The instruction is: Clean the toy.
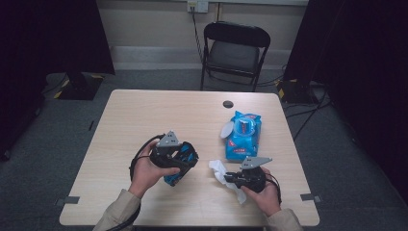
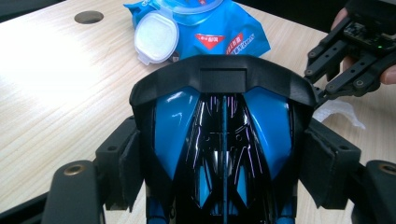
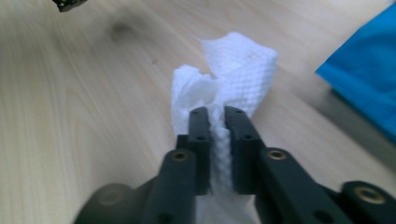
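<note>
While our left gripper (image 1: 185, 161) clamps the blue and black toy car (image 2: 223, 140) just above the table (image 1: 144, 115), our right gripper (image 3: 218, 114) pinches the white wet wipe (image 3: 233, 70) near the front edge, beside the open blue wipes pack (image 1: 242, 134).

Left claw (image 1: 185, 161) clamped wide around its load, right claw (image 3: 217, 122) pinched nearly shut.
</note>
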Available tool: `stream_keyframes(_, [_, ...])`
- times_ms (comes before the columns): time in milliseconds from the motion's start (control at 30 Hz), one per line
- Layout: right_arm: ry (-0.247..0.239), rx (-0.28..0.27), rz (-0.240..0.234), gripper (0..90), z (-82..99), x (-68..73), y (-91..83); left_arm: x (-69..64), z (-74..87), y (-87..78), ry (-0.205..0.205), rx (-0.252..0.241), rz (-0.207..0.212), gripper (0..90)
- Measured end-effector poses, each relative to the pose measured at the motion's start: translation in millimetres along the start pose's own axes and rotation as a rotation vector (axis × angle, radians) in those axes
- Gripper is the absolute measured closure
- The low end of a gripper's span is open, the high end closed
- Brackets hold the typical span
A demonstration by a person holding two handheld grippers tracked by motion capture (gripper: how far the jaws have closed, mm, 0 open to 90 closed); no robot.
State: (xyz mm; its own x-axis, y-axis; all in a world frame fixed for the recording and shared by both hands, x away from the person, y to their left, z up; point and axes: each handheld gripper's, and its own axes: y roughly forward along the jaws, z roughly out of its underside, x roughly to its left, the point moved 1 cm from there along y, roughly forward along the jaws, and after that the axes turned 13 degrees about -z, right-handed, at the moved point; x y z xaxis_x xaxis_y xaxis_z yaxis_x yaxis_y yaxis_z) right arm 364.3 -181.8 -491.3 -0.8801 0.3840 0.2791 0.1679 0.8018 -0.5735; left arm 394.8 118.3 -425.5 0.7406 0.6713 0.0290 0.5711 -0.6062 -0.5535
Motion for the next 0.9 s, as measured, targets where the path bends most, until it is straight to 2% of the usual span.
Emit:
stream_keyframes(67, [0.037,-0.002,-0.048,66.8,2.5,-0.8,2.6,-0.6,0.1,0.6,0.005,0.001,-0.002,25.5])
stream_keyframes(100, [0.031,0.010,-0.024,65.3,3.1,0.8,3.3,-1.2,0.1,0.8,0.006,0.002,-0.003,25.5])
stream_keyframes(200, [-0.012,0.004,-0.026,61.6,0.5,4.8,-0.3,-2.8,0.2,1.8,0.009,0.003,0.000,25.5])
stream_keyframes(267, [-0.043,-0.012,-0.036,64.0,-3.6,5.1,-7.0,-3.2,0.6,2.7,0.006,0.009,0.003,25.5])
stream_keyframes(300, [-0.054,-0.019,-0.018,64.4,-5.5,4.6,-10.4,-3.7,0.9,3.2,0.003,0.007,0.005,25.5])
stream_keyframes(333, [-0.051,-0.033,-0.019,69.1,-6.6,3.5,-13.5,-3.9,0.9,3.6,0.006,0.009,0.006,25.5])
stream_keyframes(400, [-0.051,-0.039,-0.043,75.4,-8.2,2.8,-16.3,-4.2,0.8,3.9,0.010,0.010,0.002,25.5])
stream_keyframes(467, [-0.042,-0.022,-0.095,77.5,-7.2,4.6,-11.5,-4.4,0.6,4.2,0.007,0.009,0.001,25.5])
stream_keyframes(633, [-0.054,0.066,-0.057,67.9,2.1,5.0,5.3,-4.7,0.7,3.5,0.011,0.013,0.003,25.5])
stream_keyframes(667, [-0.056,0.077,-0.063,65.9,3.5,4.9,7.4,-4.3,0.9,3.3,0.010,0.010,-0.001,25.5])
stream_keyframes(733, [-0.065,0.096,-0.036,59.4,5.0,5.2,9.7,-4.1,1.2,3.6,0.009,0.011,0.002,25.5])
stream_keyframes(800, [-0.090,0.115,-0.024,58.0,8.1,5.4,12.8,-4.2,1.9,3.8,0.010,0.011,0.001,25.5])
stream_keyframes(900, [-0.094,0.116,-0.023,58.3,8.4,6.2,13.1,-4.6,2.3,4.1,0.007,0.011,0.003,25.5])
